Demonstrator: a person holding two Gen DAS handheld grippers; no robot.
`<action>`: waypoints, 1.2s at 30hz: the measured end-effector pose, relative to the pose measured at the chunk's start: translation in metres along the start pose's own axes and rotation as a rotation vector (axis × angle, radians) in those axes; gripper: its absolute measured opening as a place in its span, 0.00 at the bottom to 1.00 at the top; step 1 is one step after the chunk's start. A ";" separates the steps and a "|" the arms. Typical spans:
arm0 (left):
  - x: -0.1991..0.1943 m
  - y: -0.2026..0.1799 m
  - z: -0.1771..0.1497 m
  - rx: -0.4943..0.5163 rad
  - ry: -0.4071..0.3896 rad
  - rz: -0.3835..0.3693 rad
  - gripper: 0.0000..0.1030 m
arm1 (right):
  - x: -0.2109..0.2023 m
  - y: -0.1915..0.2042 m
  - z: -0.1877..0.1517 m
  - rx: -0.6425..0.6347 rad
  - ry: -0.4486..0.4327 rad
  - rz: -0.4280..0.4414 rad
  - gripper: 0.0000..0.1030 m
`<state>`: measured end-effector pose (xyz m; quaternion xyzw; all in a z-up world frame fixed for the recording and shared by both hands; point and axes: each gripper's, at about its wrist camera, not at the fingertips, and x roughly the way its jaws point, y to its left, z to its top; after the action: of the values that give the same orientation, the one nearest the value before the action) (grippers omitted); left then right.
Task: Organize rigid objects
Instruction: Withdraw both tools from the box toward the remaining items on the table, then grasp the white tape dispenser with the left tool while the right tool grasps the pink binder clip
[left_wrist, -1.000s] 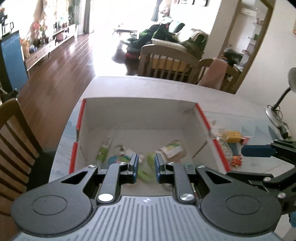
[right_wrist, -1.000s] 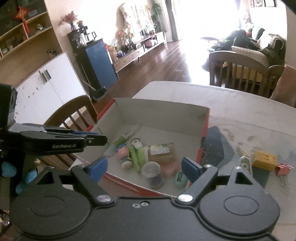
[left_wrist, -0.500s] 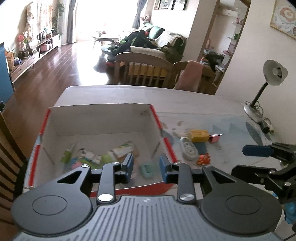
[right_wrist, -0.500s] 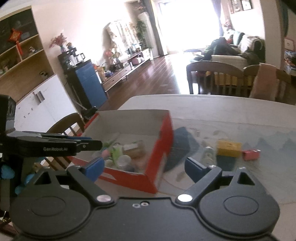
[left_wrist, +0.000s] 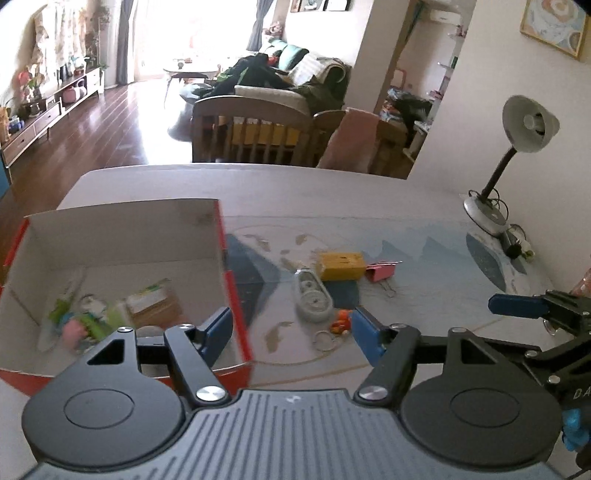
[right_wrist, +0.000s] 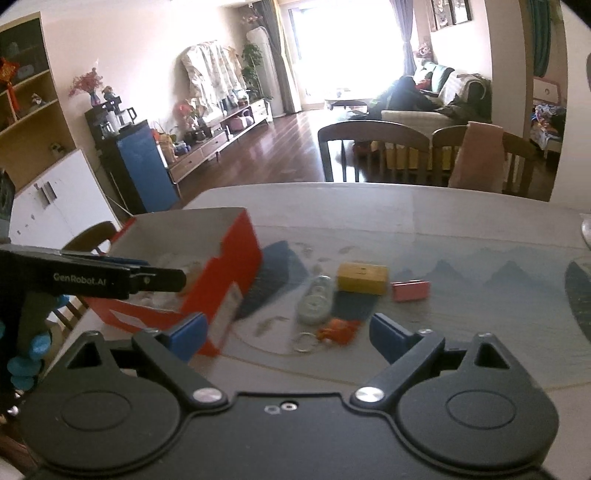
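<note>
Where box wall (left_wrist: 226, 266) ends, bare mat (left_wrist: 436, 280).

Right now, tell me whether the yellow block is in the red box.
Out. The yellow block lies on the table mat, right of the red box.

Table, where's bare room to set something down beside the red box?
Free: the far table behind the red box, and the stretch between the pink clip and the lamp. Crowded: around the yellow block, tape dispenser and orange keychain.
</note>
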<state>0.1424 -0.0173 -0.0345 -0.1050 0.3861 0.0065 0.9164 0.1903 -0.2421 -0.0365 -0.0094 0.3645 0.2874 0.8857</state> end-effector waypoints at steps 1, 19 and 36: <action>0.007 -0.005 0.001 0.002 0.003 0.007 0.68 | 0.000 -0.006 0.000 -0.002 -0.001 -0.006 0.92; 0.124 -0.056 0.005 -0.073 0.102 0.098 0.82 | 0.055 -0.094 -0.002 -0.091 0.033 -0.072 0.91; 0.212 -0.044 0.009 -0.153 0.198 0.165 1.00 | 0.152 -0.122 0.000 -0.139 0.111 -0.098 0.89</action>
<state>0.3015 -0.0736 -0.1709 -0.1424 0.4805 0.1008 0.8595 0.3397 -0.2677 -0.1595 -0.1046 0.3911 0.2676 0.8744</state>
